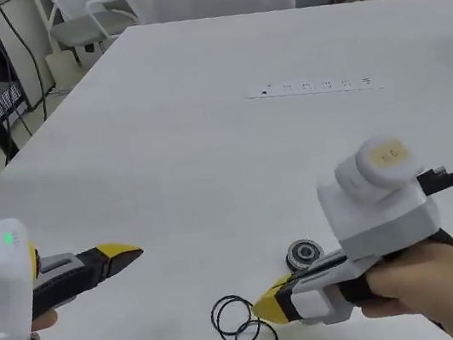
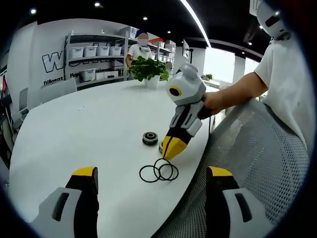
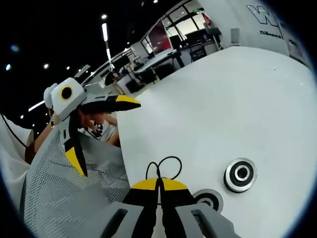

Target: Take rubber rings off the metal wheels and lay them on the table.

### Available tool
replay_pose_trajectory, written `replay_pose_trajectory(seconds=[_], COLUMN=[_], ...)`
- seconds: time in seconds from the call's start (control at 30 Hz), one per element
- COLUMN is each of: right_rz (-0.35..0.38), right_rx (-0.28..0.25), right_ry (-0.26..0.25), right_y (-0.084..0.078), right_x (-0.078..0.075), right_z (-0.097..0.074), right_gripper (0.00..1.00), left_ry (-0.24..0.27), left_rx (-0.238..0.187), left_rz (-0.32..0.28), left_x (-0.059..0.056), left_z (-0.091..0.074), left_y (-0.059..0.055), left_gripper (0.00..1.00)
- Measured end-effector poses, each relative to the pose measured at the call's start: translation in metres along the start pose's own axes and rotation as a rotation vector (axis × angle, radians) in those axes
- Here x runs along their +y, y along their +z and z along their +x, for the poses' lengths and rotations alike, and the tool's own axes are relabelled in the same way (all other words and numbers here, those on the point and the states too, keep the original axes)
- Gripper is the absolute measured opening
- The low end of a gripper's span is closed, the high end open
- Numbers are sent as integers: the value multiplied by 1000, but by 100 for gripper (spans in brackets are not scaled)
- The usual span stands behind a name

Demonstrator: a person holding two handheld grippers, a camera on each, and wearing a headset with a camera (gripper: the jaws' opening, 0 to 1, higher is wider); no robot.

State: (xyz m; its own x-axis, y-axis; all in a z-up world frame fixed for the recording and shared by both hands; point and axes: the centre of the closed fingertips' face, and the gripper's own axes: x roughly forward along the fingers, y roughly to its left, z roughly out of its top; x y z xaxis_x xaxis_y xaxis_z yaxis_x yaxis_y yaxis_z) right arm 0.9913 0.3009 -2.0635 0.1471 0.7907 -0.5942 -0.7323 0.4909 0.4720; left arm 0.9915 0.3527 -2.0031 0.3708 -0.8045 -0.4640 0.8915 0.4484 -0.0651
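Three thin black rubber rings lie overlapping on the white table, also seen in the left gripper view. My right gripper is shut with its yellow tip down at the edge of the ring pile, and a ring seems pinched between its tips. One metal wheel lies flat just behind it. The right gripper view holds two wheels, one further out and one close beside the jaw. My left gripper stands open left of the rings, holding nothing.
A flush power strip is set into the table further back. The table's near edge runs just below the rings. Office chairs and a desk with a screen stand beyond the far left corner. A person's hand holds the right gripper.
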Motion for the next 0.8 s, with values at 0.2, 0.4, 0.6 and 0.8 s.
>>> replay_pose_trajectory(seconds=[0.2, 0.4, 0.6, 0.8], right_rz=[-25, -17, -46, -63], right_rx=[47, 34, 27, 20], right_ry=[-39, -54, -66, -75], right_y=[-10, -8, -7, -5], right_x=[-9, -12, -12, -13], right_z=[5, 5, 8, 10], right_gripper=[0, 0, 0, 0], left_ry=[13, 18, 19, 20], left_rx=[-7, -6, 8, 8], left_rz=[-10, -11, -3, -5], left_x=[2, 3, 3, 3], left_z=[-1, -1, -1, -1], left_y=[0, 0, -2, -2], left_gripper=[88, 87, 87, 86])
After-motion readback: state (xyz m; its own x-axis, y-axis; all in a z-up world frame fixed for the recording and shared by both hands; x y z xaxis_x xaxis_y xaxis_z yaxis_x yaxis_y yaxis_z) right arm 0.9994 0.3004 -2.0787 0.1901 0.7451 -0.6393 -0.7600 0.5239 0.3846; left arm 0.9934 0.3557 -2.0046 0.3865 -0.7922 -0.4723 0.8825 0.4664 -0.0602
